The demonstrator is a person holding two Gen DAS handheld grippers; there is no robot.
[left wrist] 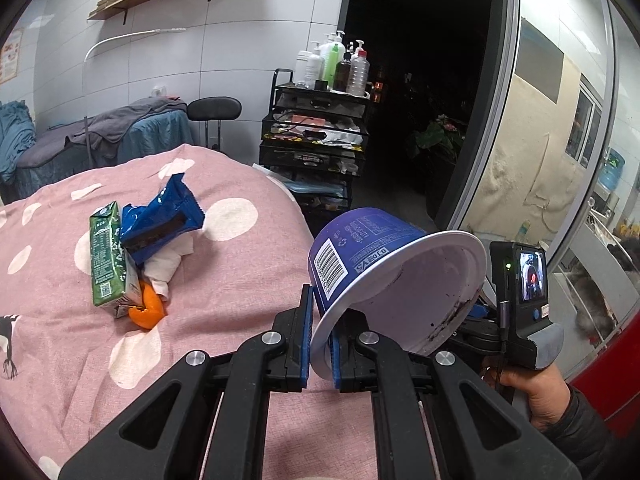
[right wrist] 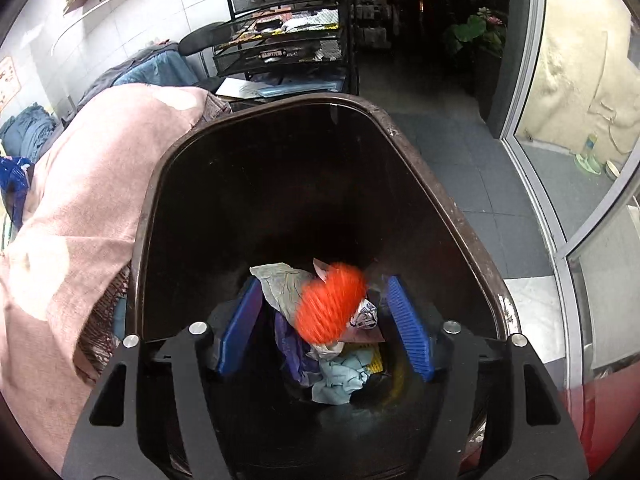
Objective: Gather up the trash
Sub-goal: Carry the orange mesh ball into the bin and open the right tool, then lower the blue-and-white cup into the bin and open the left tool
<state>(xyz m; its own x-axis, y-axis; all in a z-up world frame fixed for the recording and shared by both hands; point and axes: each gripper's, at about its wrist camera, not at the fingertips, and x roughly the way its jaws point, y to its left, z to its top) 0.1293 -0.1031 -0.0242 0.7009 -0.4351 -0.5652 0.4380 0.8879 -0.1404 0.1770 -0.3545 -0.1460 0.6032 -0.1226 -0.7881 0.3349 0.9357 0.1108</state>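
Right wrist view looks straight down into the dark brown bin [right wrist: 420, 168], and the right tool [right wrist: 326, 322] has its blue pads spread wide with nothing pinched. An orange netted thing [right wrist: 330, 304], blurred, sits in the gap between the pads without touching either, so it looks like it's dropping in. Below it the bin bottom already has crumpled paper [right wrist: 280, 284] and light blue tissue [right wrist: 340, 380], so some trash is in.

Over on the left wrist view, the left tool [left wrist: 320, 340] is clamped tight on the rim of a blue paper cup [left wrist: 384, 272], tipped on its side, just ahead of the pads. It hasn't reached the bin.

Left to do: ahead and to the left of that tool, on the pink bed cover [left wrist: 224, 280], lie a green carton [left wrist: 106, 256], blue wrapper [left wrist: 164, 220], white tissue [left wrist: 166, 266] and orange peel [left wrist: 148, 310]. Roughly halfway, at a guess.
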